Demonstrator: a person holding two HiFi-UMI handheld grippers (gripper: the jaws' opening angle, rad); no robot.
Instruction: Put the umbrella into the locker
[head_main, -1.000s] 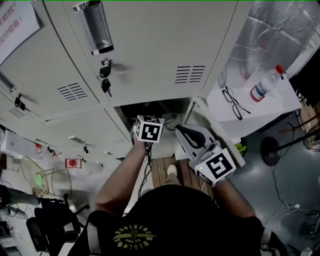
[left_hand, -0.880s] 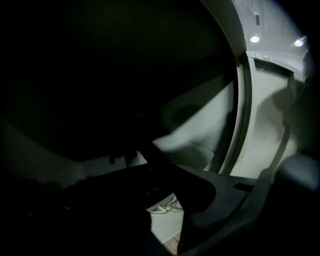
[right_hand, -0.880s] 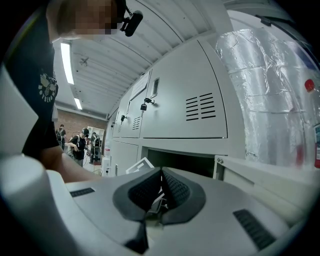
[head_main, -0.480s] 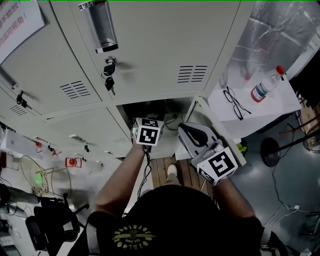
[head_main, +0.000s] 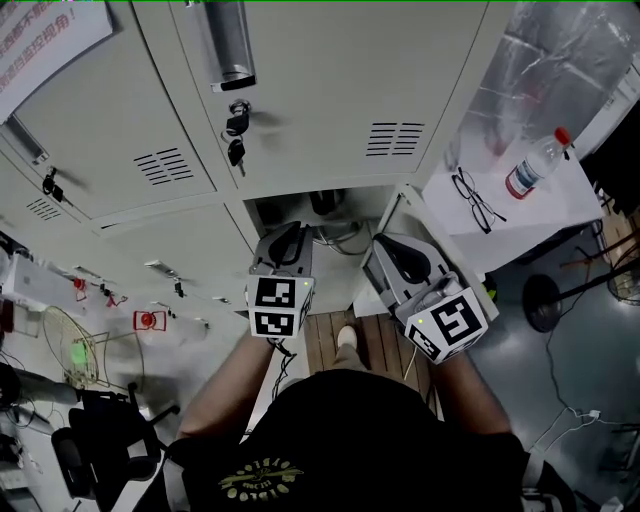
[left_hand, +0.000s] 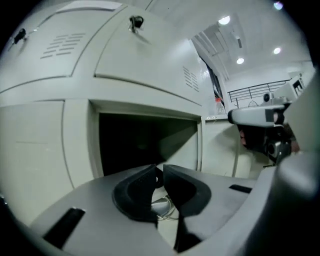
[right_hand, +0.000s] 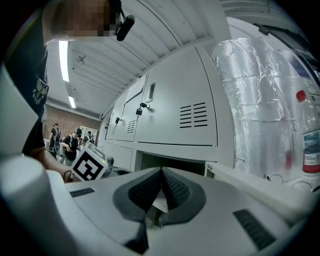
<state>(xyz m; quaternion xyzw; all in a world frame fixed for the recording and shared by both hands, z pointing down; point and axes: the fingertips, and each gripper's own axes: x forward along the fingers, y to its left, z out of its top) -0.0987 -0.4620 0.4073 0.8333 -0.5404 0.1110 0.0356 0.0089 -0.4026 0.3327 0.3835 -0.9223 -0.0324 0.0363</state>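
Straight ahead of both grippers the locker (head_main: 330, 100) shows one open compartment (left_hand: 140, 145), its frame edges clear all round. Its door (head_main: 432, 232) stands out just right of the right gripper (right_hand: 161, 172), whose jaws are together, empty. The left gripper (left_hand: 160, 170) has just been closing, jaws almost meeting on nothing. A dark shape deep inside, possibly the umbrella (head_main: 322, 203), lies beyond both.

A clear plastic water bottle (head_main: 530, 168) with a red cap stands on a small white desk (head_main: 548, 208) at right. Black-framed eyeglasses (head_main: 476, 200) lie near it on the same desk. Crinkled silver foil wrapping (head_main: 535, 70) rises behind the desk. A bunch of keys (head_main: 236, 135) hangs at upper centre. A paper notice (head_main: 50, 35) with red print is at upper left, and a black chair (head_main: 100, 440) at lower left.
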